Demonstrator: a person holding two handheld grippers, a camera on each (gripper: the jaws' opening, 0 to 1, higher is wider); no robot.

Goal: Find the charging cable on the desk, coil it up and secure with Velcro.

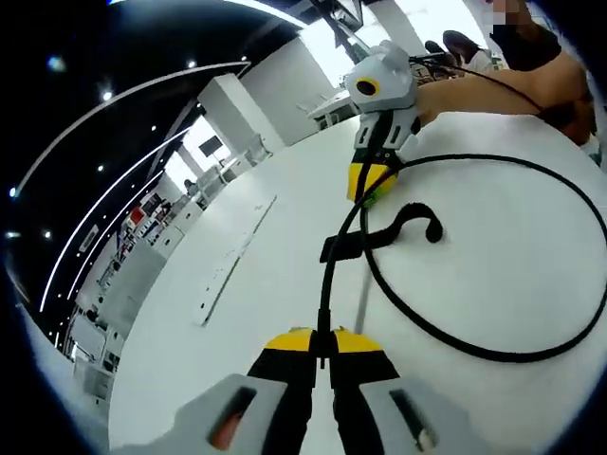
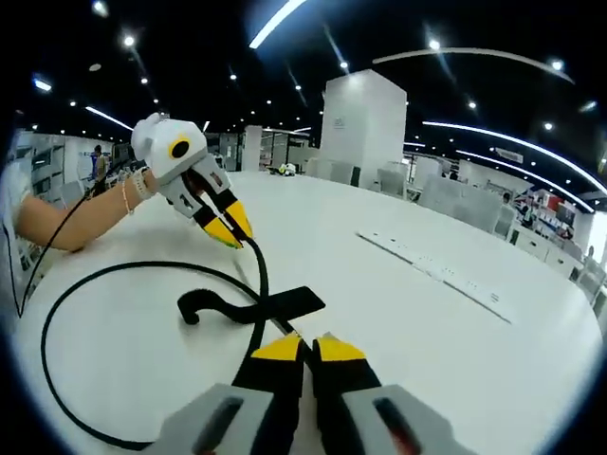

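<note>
A black charging cable lies in one wide loop on the white table. A short stretch of it runs taut between my two grippers. My left gripper is shut on the cable at its yellow tips. My right gripper faces it and pinches the same cable farther along. A black Velcro strap is fixed to the cable between them, one end curled up. In the right gripper view, my right gripper is shut on the cable just past the strap, opposite the left gripper.
A long thin seam with small slots crosses the table and is also seen in the left gripper view. A person's bare forearm reaches in behind the left gripper. Office desks and chairs stand beyond the table.
</note>
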